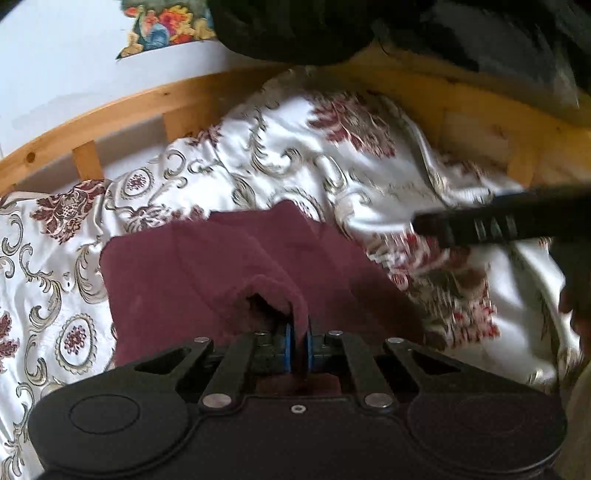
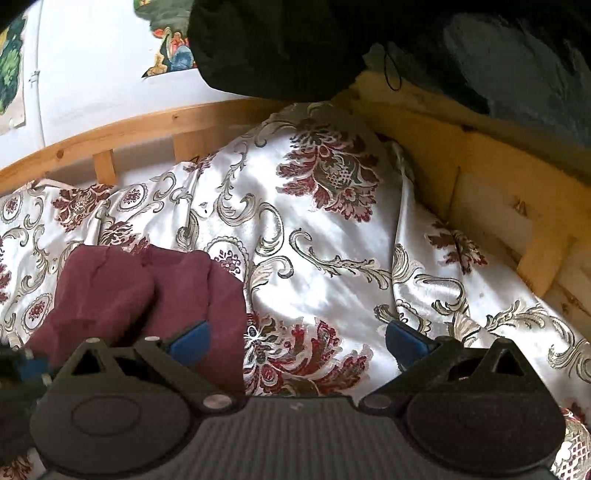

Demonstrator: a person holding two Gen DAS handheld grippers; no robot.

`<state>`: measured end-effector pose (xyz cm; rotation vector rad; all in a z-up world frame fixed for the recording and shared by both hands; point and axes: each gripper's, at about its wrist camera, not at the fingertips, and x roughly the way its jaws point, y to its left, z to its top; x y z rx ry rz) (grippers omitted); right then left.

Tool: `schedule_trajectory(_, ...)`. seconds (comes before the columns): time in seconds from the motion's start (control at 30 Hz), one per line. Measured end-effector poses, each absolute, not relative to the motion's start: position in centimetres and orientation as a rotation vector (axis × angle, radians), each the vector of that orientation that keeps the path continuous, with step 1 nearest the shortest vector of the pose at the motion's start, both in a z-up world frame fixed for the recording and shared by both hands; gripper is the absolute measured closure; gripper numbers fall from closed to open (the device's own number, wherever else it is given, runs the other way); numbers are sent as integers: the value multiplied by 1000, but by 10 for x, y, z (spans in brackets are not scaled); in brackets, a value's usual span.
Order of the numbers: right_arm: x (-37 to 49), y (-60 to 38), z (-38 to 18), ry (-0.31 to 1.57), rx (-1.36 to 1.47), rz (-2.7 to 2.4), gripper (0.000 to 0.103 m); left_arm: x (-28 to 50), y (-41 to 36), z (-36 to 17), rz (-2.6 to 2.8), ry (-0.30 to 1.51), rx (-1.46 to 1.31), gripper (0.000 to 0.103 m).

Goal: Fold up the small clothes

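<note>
A small maroon garment (image 1: 192,273) lies on the patterned bedspread. My left gripper (image 1: 300,345) is shut on a raised fold of its near edge, pinched between the blue pads. In the right wrist view the garment (image 2: 140,295) lies at the lower left. My right gripper (image 2: 295,341) is open and empty above the bedspread, its left blue pad (image 2: 190,341) over the garment's right edge. The right gripper also shows blurred at the right of the left wrist view (image 1: 480,225).
The white satin bedspread (image 2: 332,266) with red and gold flowers is rumpled, with a high fold behind. A wooden bed frame (image 2: 147,125) runs along the back and right. Dark clothing (image 2: 295,48) hangs over the top. A white wall with a colourful picture (image 1: 166,29) is behind.
</note>
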<state>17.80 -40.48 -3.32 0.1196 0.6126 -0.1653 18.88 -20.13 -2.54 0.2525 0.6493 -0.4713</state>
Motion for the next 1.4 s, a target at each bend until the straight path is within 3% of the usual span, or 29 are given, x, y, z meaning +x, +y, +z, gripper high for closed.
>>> schedule_trajectory(0.03, 178, -407, -34, 615, 123, -165, 0, 186, -203, -28, -474, 658, 252, 90)
schedule_trajectory(0.1, 179, -409, -36, 617, 131, -165, 0, 182, -201, -28, -487, 668, 235, 75)
schedule_trajectory(0.17, 179, -411, -36, 619, 150, -161, 0, 173, -200, -26, -500, 657, 227, 53)
schedule_trajectory(0.27, 179, -415, -39, 631, 184, -155, 0, 160, -201, -19, -539, 632, 226, 34)
schedule_trajectory(0.53, 182, -410, -47, 665, 239, -124, 0, 123, -177, 10, -626, 638, 114, 12)
schedule_trajectory(0.6, 185, -406, -51, 672, 265, -98, 0, 121, -161, 21, -632, 619, 55, 2)
schedule_trajectory(0.73, 186, -397, -52, 627, 352, 5, 0, 125, -133, 26, -586, 554, 86, 1)
schedule_trajectory(0.93, 187, -377, -50, 557, 390, 184, 0, 148, -109, -12, -562, 623, 275, 1)
schedule_trajectory(1.07, 194, -366, -55, 535, 415, 241, 0, 151, -100, -36, -513, 550, 329, 1)
schedule_trajectory(1.2, 212, -365, -66, 507, 539, 242, 2, 158, -96, -47, -529, 522, 340, 13)
schedule_trajectory(1.23, 217, -366, -68, 499, 558, 238, 4, 160, -97, -47, -539, 511, 349, 15)
schedule_trajectory(1.4, 239, -352, -80, 526, 522, 228, 34, 161, -95, -46, -548, 466, 319, 24)
